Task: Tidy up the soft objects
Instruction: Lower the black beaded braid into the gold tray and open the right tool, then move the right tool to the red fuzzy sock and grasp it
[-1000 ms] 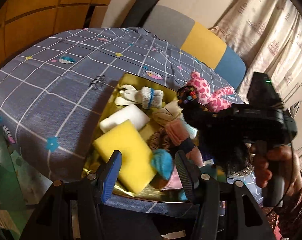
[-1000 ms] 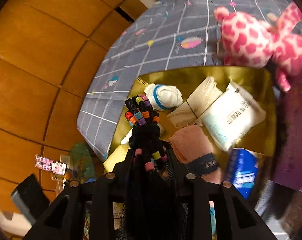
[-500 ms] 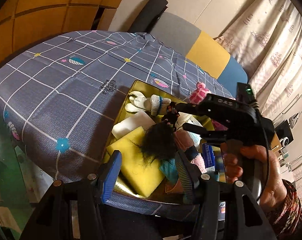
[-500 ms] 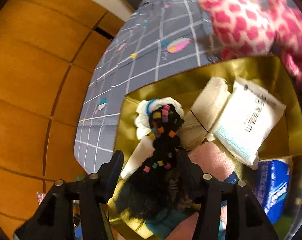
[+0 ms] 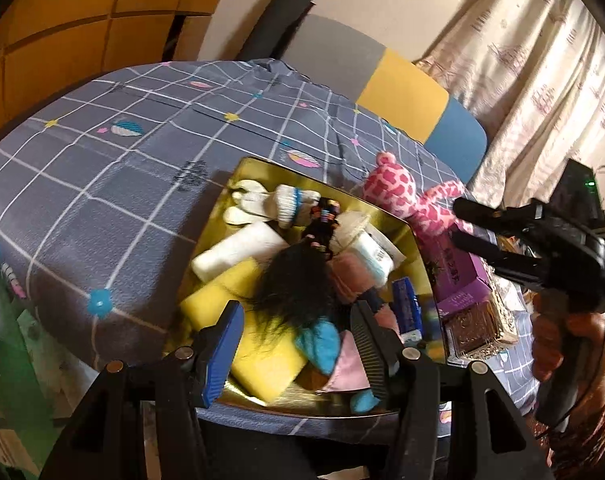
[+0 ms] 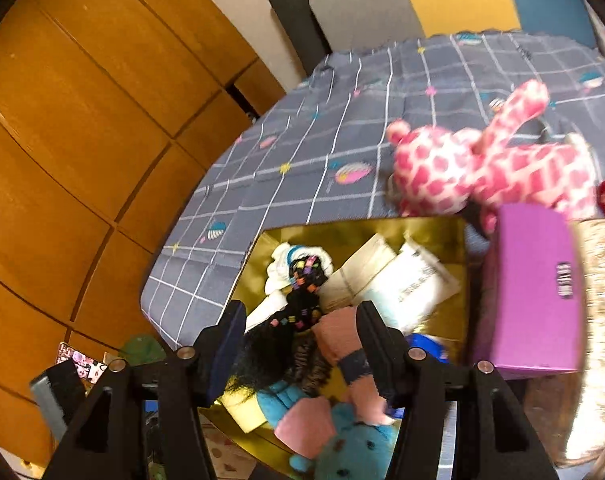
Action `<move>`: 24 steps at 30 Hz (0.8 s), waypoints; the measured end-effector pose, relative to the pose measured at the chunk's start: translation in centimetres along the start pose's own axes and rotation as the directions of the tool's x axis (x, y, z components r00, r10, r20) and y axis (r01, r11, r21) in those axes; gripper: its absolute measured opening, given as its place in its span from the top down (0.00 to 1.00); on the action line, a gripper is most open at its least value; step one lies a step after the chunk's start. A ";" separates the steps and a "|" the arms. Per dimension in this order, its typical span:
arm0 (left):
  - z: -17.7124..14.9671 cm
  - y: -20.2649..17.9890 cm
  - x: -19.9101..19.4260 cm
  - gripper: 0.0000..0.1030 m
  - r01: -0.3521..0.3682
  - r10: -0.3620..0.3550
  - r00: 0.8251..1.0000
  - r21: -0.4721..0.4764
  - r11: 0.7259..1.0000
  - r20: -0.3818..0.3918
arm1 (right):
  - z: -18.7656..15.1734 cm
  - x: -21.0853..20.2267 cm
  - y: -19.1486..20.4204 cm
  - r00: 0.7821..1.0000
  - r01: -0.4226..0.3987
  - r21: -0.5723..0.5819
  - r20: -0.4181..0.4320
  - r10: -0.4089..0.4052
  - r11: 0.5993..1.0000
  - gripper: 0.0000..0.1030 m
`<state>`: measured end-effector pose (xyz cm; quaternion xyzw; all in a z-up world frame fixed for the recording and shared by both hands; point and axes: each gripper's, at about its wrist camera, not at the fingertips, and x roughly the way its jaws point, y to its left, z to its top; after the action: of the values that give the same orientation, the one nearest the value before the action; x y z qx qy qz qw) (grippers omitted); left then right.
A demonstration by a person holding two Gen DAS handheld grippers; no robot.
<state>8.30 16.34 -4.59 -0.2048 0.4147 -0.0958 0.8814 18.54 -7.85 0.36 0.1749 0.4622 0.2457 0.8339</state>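
Note:
A gold tray [image 5: 262, 168] [image 6: 430, 228] on the checked tablecloth holds soft things. A black wig with coloured beads [image 5: 298, 280] [image 6: 302, 304] lies loose in it, over a yellow sponge [image 5: 258, 352], a white sponge [image 5: 238, 252], a white sock [image 5: 290, 204], tissue packs [image 6: 410, 284] and a teal and pink plush [image 6: 342, 440]. A pink spotted plush [image 5: 402, 196] [image 6: 462, 172] lies on the cloth beyond the tray. My left gripper [image 5: 298, 340] is open and empty over the tray's near edge. My right gripper [image 6: 302, 344] [image 5: 466, 220] is open and empty, raised to the tray's right.
A purple box [image 6: 530, 292] [image 5: 458, 280] and a glittery box [image 5: 478, 328] stand right of the tray. A grey, yellow and blue chair back [image 5: 402, 92] is behind the table. Wooden panels [image 6: 82, 120] are on the left. The table edge drops off at the near left.
My right gripper opened and let the black wig drop into the tray, then drew back up and to the right. The left gripper stayed open over the near edge.

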 end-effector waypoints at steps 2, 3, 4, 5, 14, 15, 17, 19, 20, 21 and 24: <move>0.0 -0.9 0.5 0.45 0.013 -0.012 1.000 0.015 1.000 -0.015 | 0.1 -1.5 -0.6 1.000 0.005 -0.005 0.026 -0.005 1.000 0.42; 0.1 -1.2 0.7 0.45 0.019 -0.018 1.000 0.022 1.000 -0.022 | 0.1 -2.4 -0.9 0.999 0.013 -0.011 0.045 -0.013 1.000 0.41; 0.1 -1.6 0.9 0.45 0.025 -0.024 0.999 0.031 0.999 -0.028 | 0.1 -3.3 -1.2 0.998 0.025 -0.018 0.063 -0.024 1.000 0.41; 0.2 -2.2 1.0 0.45 0.034 -0.032 0.999 0.043 0.999 -0.032 | 0.2 -4.2 -1.7 0.995 0.045 -0.028 0.086 -0.043 0.999 0.41; 0.9 -7.0 2.3 0.45 0.098 -0.091 0.994 0.125 0.987 -0.060 | -0.1 -12.7 -9.3 0.949 0.177 0.068 0.253 -0.188 0.982 0.37; 0.9 -7.6 2.5 0.45 0.106 -0.098 0.993 0.132 0.986 -0.067 | -0.2 -13.3 -10.3 0.941 0.196 0.091 0.262 -0.213 0.976 0.37; 0.7 -8.8 3.0 0.45 0.122 -0.111 0.990 0.145 0.982 -0.083 | -0.5 -15.0 -12.9 0.926 0.227 0.149 0.274 -0.260 0.963 0.37; 0.5 -10.1 3.5 0.45 0.138 -0.123 0.988 0.160 0.978 -0.097 | -1.2 -16.5 -15.7 0.912 0.253 0.207 0.276 -0.305 0.945 0.37; 0.4 -10.6 3.6 0.45 0.143 -0.128 0.987 0.165 0.976 -0.098 | -1.5 -17.1 -17.0 0.903 0.272 0.230 0.274 -0.330 0.935 0.37; 0.4 -11.3 3.7 0.45 0.150 -0.134 0.986 0.173 0.973 -0.100 | -1.8 -17.7 -18.4 0.893 0.295 0.250 0.271 -0.359 0.922 0.36; 0.2 -13.3 4.2 0.45 0.174 -0.155 0.982 0.196 0.965 -0.108 | -2.7 -18.4 -22.2 0.871 0.364 0.286 0.234 -0.432 0.887 0.35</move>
<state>11.17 3.01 -1.46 -0.1424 0.4244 -0.2200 0.8667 13.46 -36.39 0.08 0.2060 0.3861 -0.0168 0.8990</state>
